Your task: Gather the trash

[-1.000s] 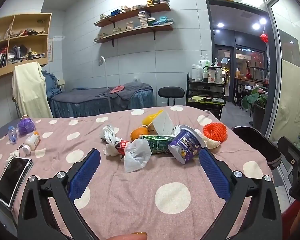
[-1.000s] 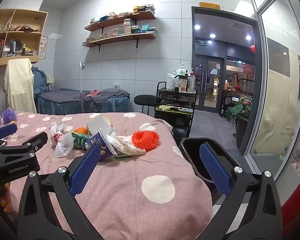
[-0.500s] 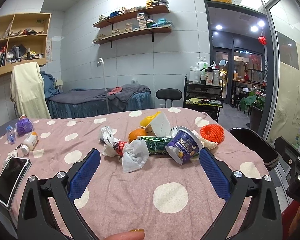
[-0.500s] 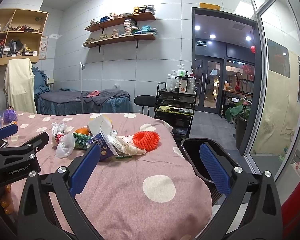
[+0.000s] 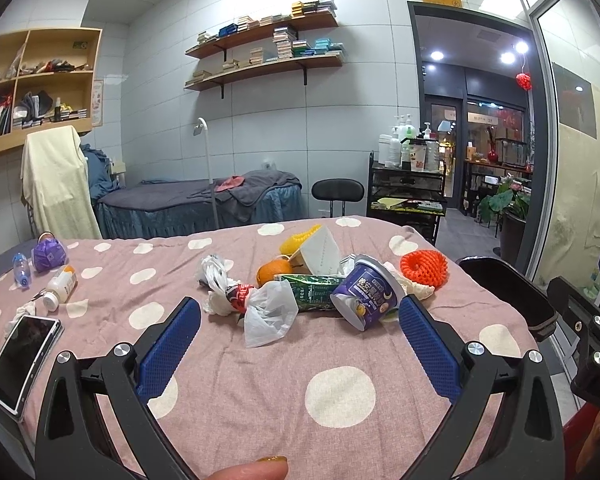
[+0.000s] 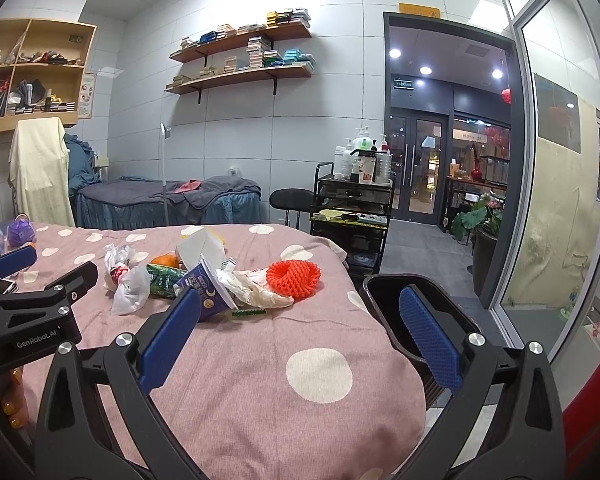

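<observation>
White-tiled treatment room with wall shelves and an open doorway; a pink polka-dot bed [image 5: 340, 392] in the foreground carries the litter.

Left claw [image 5: 300, 344]: released, blue pads spread wide, nothing between them, hovering low over the bed just short of the trash pile. Right claw [image 6: 296, 336]: likewise released and empty, beside the pile, its outer pad overlapping the rim of the black bin [image 6: 416, 312] in this view.

Landmark: purple yogurt cup [image 5: 366, 294], tipped on its side, mouth toward the left claw. Touching it on the left lies a green carton [image 5: 312, 292]; in front of the carton, a clear plastic bag [image 5: 268, 314]; beyond the bag, crumpled white wrappers [image 5: 216, 280] with a red scrap. Behind the cup stand an orange [image 5: 274, 272], a white folded mask [image 5: 320, 254] and a yellow foam net [image 5: 298, 240]. Right of the cup, a red foam net [image 5: 424, 266] rests on crumpled tissue. The bin stands off the bed's right edge, well beyond the cup.

Handling, as judged: the cup is light and thin-walled, likely to dent or slip; pinching across its rim seems safest. Bag and wrappers are limp; gather them at a bunched fold. Foam nets compress readily.

Obstructions: pieces overlap, so lifting one may drag neighbours. A phone [image 5: 20, 356], pill bottle [image 5: 60, 288] and small purple pouch [image 5: 50, 256], far left of the cup, appear not to be trash.
</observation>
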Available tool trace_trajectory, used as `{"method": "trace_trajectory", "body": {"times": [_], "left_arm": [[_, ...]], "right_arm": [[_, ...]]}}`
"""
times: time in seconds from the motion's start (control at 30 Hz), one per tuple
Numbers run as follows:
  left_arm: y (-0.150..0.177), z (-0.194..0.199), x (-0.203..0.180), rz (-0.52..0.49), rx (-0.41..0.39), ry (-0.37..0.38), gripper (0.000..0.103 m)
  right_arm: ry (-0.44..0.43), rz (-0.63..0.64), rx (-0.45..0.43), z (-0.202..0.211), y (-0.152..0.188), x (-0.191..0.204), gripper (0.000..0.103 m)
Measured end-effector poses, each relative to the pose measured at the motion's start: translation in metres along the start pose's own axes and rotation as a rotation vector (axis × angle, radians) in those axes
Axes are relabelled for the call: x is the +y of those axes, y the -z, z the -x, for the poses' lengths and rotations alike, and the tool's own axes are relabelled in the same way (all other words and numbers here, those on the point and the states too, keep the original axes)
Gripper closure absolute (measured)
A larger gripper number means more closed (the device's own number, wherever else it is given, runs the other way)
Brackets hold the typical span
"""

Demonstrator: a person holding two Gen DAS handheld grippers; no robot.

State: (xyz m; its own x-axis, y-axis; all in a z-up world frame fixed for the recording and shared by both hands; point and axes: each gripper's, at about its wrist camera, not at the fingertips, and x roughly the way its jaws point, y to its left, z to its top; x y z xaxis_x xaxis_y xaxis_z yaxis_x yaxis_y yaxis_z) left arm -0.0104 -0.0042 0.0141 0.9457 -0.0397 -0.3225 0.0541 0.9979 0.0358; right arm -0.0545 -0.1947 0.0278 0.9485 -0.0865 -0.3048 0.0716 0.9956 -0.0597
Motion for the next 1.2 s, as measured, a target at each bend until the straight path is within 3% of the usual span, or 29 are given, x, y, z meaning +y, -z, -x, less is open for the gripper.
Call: {"method": "trace_trajectory", "body": {"times": [1.2], "left_arm": [[0.0020, 0.0016, -0.0004, 0.006, 0.002, 0.002, 0.006]], "right_arm": [[-0.002, 0.002, 0.010, 0.0010, 0.0013, 0.0002, 0.005]]}}
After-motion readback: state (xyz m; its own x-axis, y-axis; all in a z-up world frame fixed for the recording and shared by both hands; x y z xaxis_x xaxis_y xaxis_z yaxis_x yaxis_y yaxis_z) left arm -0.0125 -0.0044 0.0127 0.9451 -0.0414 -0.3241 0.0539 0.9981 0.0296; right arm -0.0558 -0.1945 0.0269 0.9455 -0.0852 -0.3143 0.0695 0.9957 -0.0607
